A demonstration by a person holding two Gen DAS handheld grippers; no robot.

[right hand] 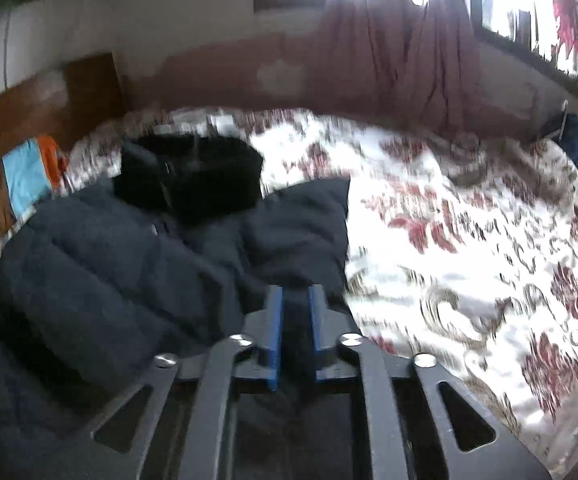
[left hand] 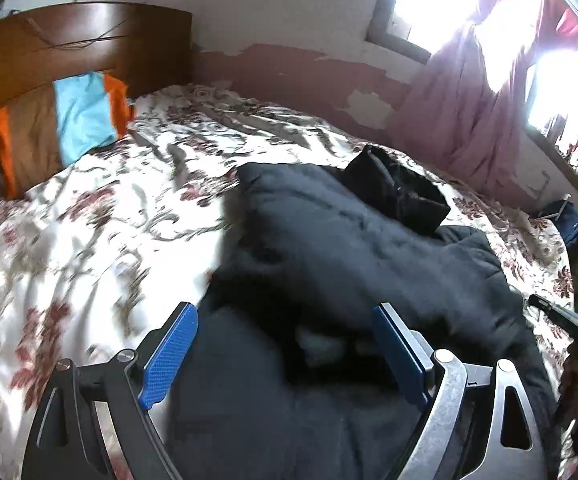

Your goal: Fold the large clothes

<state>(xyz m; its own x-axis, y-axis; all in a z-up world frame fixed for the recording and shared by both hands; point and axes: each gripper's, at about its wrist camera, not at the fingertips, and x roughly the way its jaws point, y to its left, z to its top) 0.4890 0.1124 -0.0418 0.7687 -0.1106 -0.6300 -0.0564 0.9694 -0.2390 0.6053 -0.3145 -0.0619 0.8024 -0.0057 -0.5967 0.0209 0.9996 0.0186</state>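
A large dark navy padded jacket [left hand: 349,248] lies spread on the floral bedspread [left hand: 89,220]. Its black hood or collar [left hand: 401,188] lies at the far end. My left gripper [left hand: 285,316] is open, its blue pads wide apart just above the jacket's near part, holding nothing. In the right wrist view the same jacket [right hand: 101,264] fills the left half, with the black hood [right hand: 193,180] behind it. My right gripper [right hand: 295,296] is shut on a fold of the jacket's dark fabric near its right edge. The right gripper's body shows at the left view's right edge [left hand: 569,320].
A wooden headboard [left hand: 69,40] stands at the far left with an orange, brown and blue pillow [left hand: 65,124] against it. Pink curtains [left hand: 469,112] and bright windows line the far wall. The bedspread [right hand: 469,240] lies bare to the jacket's right.
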